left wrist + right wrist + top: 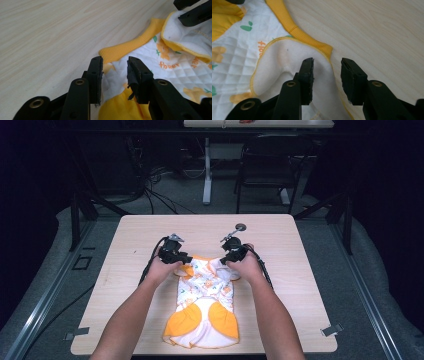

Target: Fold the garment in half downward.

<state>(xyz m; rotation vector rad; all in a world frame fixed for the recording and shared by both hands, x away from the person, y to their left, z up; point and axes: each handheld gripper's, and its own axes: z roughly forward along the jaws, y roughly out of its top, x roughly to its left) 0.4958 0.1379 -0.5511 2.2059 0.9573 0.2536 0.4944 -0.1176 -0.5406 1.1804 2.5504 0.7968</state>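
**Letting go cleanly at the collar end**

Lift both tongs straight up so the folds stay put. The white quilted baby garment with orange trim [205,302] lies at the wooden table's [300,270] near-edge middle. The left gripper [115,67] and right gripper [327,68] stand open, unclamped, over its far corners.

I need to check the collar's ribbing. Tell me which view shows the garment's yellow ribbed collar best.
The left gripper view: the yellow ribbed collar runs across mid-frame, its ribs sharp. The right gripper view gives one curved stretch of it beside the folded-over white lining. The high view shows only a thin orange edge between the two grippers.
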